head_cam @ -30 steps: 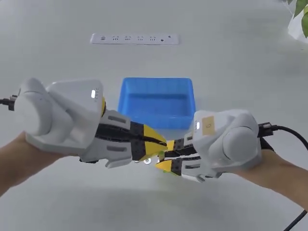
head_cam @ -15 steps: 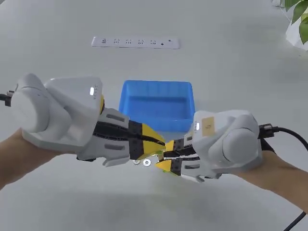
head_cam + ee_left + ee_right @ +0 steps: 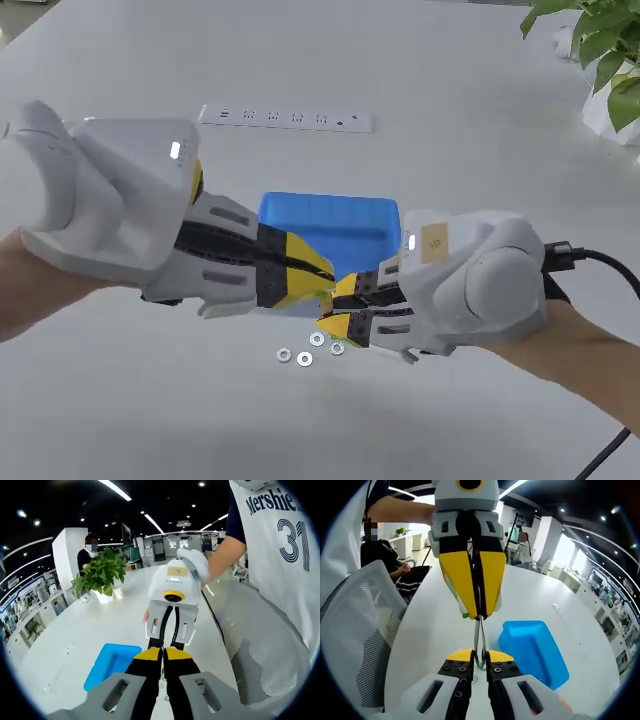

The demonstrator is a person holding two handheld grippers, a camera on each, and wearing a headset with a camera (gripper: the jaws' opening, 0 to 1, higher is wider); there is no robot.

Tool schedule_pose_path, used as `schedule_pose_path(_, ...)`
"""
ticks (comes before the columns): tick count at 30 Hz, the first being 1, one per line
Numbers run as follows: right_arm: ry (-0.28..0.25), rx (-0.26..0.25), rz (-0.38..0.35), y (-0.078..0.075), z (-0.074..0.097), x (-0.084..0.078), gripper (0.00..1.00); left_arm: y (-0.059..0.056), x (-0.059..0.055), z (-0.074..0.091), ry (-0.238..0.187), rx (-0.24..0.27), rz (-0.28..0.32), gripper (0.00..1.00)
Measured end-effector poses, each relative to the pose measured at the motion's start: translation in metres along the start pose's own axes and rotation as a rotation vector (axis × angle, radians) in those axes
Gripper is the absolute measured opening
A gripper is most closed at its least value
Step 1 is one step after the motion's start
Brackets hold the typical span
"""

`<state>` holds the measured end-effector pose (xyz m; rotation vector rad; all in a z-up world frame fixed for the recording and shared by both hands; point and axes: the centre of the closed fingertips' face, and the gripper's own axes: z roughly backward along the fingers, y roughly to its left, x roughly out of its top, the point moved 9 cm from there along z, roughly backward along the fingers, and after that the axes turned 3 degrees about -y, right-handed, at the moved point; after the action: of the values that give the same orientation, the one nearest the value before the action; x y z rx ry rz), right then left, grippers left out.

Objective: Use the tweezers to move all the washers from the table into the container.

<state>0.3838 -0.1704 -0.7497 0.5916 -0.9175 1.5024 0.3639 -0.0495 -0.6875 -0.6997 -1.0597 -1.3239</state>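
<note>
Thin metal tweezers [image 3: 479,639] span the short gap between the two grippers, which face each other tip to tip. My left gripper [image 3: 322,281] is shut on one end and my right gripper [image 3: 336,322] is shut on the other. In the right gripper view the left gripper [image 3: 480,615] hangs from above onto the tweezers. Several small silver washers [image 3: 305,358] lie on the white table just below and in front of the joined tips. The blue container [image 3: 330,222] stands right behind the grippers, its front edge hidden by them.
A white power strip [image 3: 287,118] lies at the far side of the table. A potted plant [image 3: 598,45] stands at the back right corner. A black cable [image 3: 600,270] trails from the right gripper. A mesh chair [image 3: 362,630] is beside the table.
The joined grippers have risen and moved towards the container, and the washers that they partly hid now lie in plain sight. The head camera has also tilted.
</note>
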Motion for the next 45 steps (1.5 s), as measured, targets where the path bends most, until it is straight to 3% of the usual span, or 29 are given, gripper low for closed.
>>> schedule_pose_path(10,-0.018,-0.053,0.049,-0.027,0.003,0.024,0.10,0.024,0.019,0.016,-0.019,0.026,-0.080,0.05)
schedule_pose_path(17,-0.010,-0.072,0.082,-0.048,-0.008,0.029,0.10,0.043,0.016,0.022,0.001,0.037,-0.104,0.05)
schedule_pose_path(22,-0.005,-0.099,0.067,-0.066,-0.013,0.025,0.10,0.060,0.012,0.018,-0.013,0.055,-0.091,0.05)
schedule_pose_path(29,0.017,-0.112,0.016,-0.082,-0.024,0.009,0.10,0.081,-0.006,0.005,-0.024,0.059,-0.051,0.05)
schedule_pose_path(32,0.036,-0.105,0.001,-0.087,-0.031,-0.001,0.10,0.088,-0.014,-0.003,-0.008,0.052,-0.047,0.05)
schedule_pose_path(39,0.080,-0.094,-0.048,-0.093,-0.046,-0.022,0.10,0.099,-0.037,-0.016,0.024,0.033,-0.007,0.05)
schedule_pose_path(45,0.086,-0.086,-0.075,-0.093,-0.050,-0.030,0.10,0.104,-0.049,-0.021,0.038,0.025,0.015,0.05)
